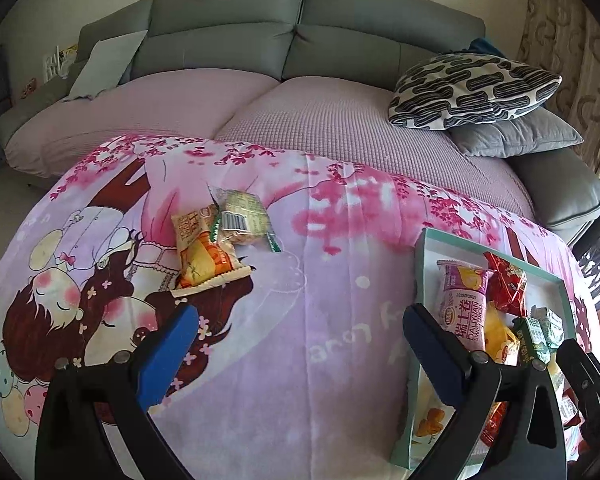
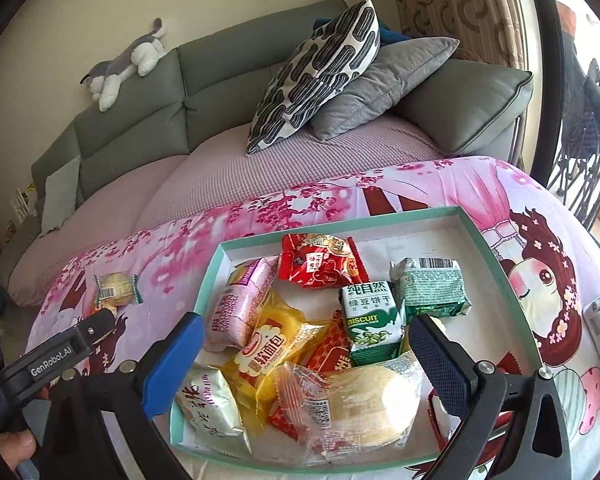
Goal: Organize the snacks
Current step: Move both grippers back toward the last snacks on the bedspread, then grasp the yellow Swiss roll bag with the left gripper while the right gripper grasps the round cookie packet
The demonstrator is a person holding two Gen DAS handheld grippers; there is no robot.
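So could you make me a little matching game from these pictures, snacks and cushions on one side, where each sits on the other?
Things:
1. orange snack packet
2. green biscuit carton
3. striped cushion
4. toy cat

Places:
A. on top of the sofa back
B. inside the teal box
C. leaning on the grey cushion
D. loose on the pink blanket, outside the box

Pairs: 1-D, 2-B, 3-C, 4-A
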